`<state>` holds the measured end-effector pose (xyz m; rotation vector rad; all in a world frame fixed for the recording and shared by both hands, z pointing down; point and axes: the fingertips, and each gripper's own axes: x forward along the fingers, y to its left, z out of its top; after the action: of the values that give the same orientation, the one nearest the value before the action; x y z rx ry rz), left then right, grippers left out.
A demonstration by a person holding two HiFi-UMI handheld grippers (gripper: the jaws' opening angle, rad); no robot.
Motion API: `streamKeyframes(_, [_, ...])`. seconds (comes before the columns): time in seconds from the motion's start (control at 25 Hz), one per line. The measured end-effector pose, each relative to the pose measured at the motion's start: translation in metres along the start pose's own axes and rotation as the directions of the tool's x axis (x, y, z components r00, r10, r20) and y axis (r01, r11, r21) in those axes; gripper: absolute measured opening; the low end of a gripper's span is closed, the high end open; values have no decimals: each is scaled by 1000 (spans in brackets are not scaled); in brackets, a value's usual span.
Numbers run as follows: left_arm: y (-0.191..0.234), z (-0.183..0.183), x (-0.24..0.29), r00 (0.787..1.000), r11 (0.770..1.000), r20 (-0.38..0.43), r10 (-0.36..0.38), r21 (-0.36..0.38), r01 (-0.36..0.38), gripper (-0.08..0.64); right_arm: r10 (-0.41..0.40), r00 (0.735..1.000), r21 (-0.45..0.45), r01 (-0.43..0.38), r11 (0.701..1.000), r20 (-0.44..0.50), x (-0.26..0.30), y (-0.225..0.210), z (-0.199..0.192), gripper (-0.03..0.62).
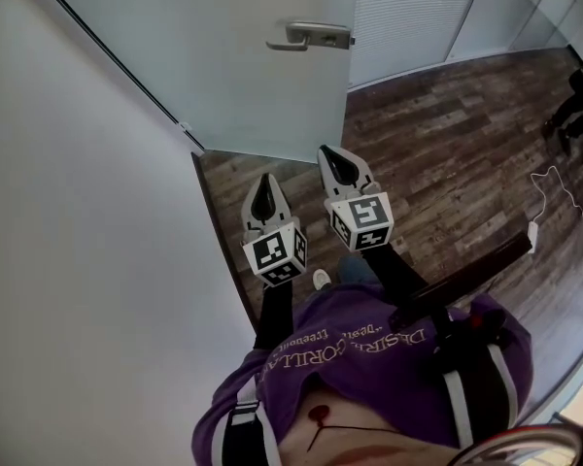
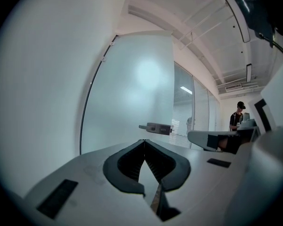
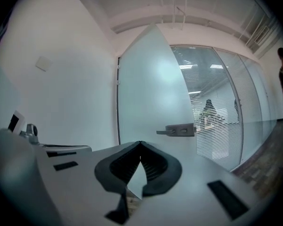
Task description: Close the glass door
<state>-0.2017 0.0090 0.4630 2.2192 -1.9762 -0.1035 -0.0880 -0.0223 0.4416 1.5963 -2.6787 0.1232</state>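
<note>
Head view: the frosted glass door point(image 1: 233, 56) stands open ahead of you, hinged at the white wall point(image 1: 78, 212) to the left of both grippers. Your left gripper point(image 1: 265, 181) and right gripper point(image 1: 332, 155) point level at it, side by side, short of the pane. The lever handle point(image 1: 311, 35) lies farther ahead, beyond the right gripper.

Left gripper view: jaws pressed together, holding nothing; door ahead, untouched.

Right gripper view: jaws likewise together and empty; handle ahead, slightly right.

This looks like the approach step. Next, you would need to reach the handle or door edge and swing the door shut.
</note>
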Motion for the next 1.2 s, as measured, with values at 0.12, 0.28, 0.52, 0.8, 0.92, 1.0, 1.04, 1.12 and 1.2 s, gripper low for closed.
streamKeyframes(0.12, [-1,-1,9,1000,1000,-5,5,7,-5,2,-3,1000,1,3,1000,-4,5,-7,0,-3])
streamKeyframes(0.28, [-7,-6,27,1000,1000,-12,18,-3,-18,2,13,1000,-2,-13,1000,-4,19,-22,2,-3])
streamKeyframes(0.52, [-25,-3,77,999,999,-29,15,51,-14,2,44,999,-8,-44,999,-7,51,-57,11,-3])
streamKeyframes(0.8, [-56,10,176,993,911,-72,-91,397,112,27,27,1000,-6,-27,1000,0,82,-113,21,-3])
streamKeyframes(0.92, [-60,16,232,988,698,-121,-92,700,151,123,4,1000,-2,-4,1000,0,91,-139,23,-3])
streamKeyframes(1.0, [-58,17,266,985,516,-161,-65,839,171,152,-8,1000,1,8,1000,-6,95,-152,21,-3])
streamKeyframes(1.04, [-55,16,281,983,435,-180,-45,882,181,155,-13,1000,1,13,1000,-10,96,-157,20,-3])
streamKeyframes(1.12, [-49,8,307,976,298,-218,-7,931,211,156,-28,1000,2,28,1000,-14,97,-166,17,-3])
streamKeyframes(1.2, [-44,-1,330,969,193,-245,23,952,236,155,-52,998,8,53,999,-17,98,-178,17,-3])
